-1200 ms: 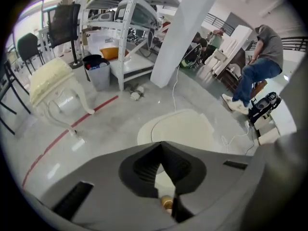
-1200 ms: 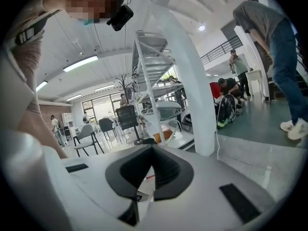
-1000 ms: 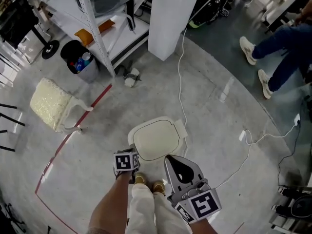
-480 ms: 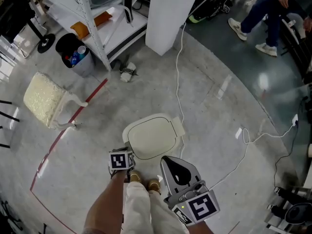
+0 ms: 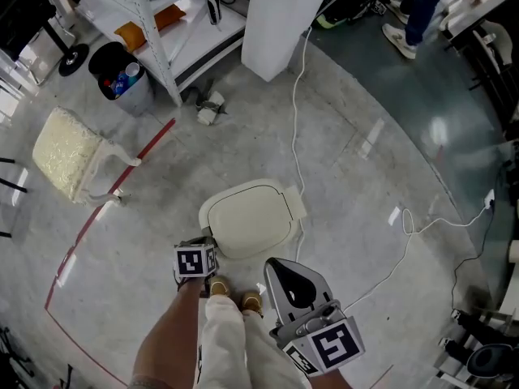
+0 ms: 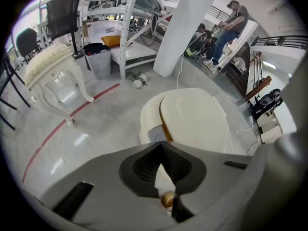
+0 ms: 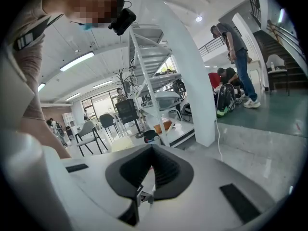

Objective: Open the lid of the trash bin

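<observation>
– Now, where is the trash bin [image 5: 243, 227] found relative to the claws?
– It is stood on the floor [image 5: 365, 177], just ahead of and below the left claw [image 6: 160, 144], whose tips are aimed down at its near rim. The lid [image 6: 192, 117] is seen lying flat and closed.
– And the right claw [image 5: 274, 267]?
– It is held closer to the person and off to the right, farther from the bin. Only the room is shown in the right gripper view, so it is judged to be pointed over the bin rather than at it. The left is taken as the nearer one.
– How are the claws set?
– Both are seen pressed together at the tips, and nothing is gripped by either.
– Which way is the lid laid?
– Its long axis is run away from the person, with a small tab [image 5: 296, 203], taken for the hinge, at the far right end. The free edge is therefore judged to be the near one, beside the left claw, and a lift from there is likely called for.
</observation>
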Motion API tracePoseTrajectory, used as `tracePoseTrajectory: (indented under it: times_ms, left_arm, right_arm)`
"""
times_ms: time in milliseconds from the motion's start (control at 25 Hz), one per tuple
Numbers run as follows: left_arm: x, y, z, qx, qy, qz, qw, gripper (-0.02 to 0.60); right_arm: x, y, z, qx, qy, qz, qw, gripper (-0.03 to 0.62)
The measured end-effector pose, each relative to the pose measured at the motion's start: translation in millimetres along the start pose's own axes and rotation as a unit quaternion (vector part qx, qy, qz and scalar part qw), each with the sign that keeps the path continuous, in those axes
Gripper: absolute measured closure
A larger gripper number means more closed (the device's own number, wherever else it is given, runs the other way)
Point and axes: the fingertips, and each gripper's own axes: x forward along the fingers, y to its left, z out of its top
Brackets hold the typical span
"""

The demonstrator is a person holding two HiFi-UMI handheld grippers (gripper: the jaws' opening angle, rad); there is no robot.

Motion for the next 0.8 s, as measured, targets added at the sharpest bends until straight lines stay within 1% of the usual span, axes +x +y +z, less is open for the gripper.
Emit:
tracePoseTrajectory:
  times_ms: [240, 400, 800]
  left_arm:
    - [1, -1, 1, -0.002, -0.005, -0.005, 1.0000, 0.589]
    - [1, -3, 1, 0.004, 0.002, -0.006, 1.0000, 0.589]
    - [-20, -6, 5, -0.005, 0.007, -0.007, 0.9999, 0.591]
  right_arm:
    - [1, 2, -4, 0.000, 0.003, 0.001, 1.000, 0.559]
    - [2, 3, -1, -0.001, 0.000, 0.000, 1.000, 0.559]
    - [-6, 11, 12, -0.001, -0.011, 0.001, 1.000, 0.559]
